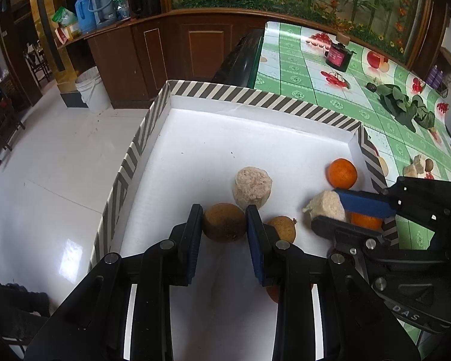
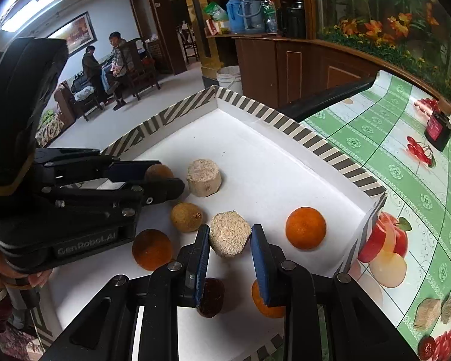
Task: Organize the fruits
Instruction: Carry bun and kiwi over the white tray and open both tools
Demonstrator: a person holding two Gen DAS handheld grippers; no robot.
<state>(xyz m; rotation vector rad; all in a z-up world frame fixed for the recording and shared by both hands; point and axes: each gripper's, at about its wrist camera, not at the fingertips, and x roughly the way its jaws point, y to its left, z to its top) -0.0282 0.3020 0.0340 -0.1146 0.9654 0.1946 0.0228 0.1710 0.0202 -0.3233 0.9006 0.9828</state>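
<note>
- Table (image 1: 288,69) under a green fruit-print oilcloth carries the work; a dark jar (image 1: 339,55) and leafy greens (image 1: 406,108) lie well apart from the tray.
- Tray (image 1: 255,97), a white box with a striped rim, sits at the table's edge and already holds most of the fruit, so the sorting looks well advanced.
- Left tongs (image 1: 224,215) stand around a brown kiwi (image 1: 224,222) on the tray floor, pads close on either side; whether they grip it I cannot tell.
- Right tongs (image 2: 230,236) bracket a pale cut chunk (image 2: 230,233), jaws just beside it and seemingly touching; a firm hold is unclear.
- Loose in the tray: a round pale chunk (image 2: 204,177), a mandarin (image 2: 305,227), a brownish orange fruit (image 2: 152,249), and a small tan fruit (image 2: 185,217).
- Left to do, I judge: a few pale chunks (image 2: 427,313) remain on the oilcloth outside the tray.
- Half hidden beneath the right tongs: a dark red fruit (image 2: 212,299) and another orange (image 2: 263,307); neither can be identified further.
</note>
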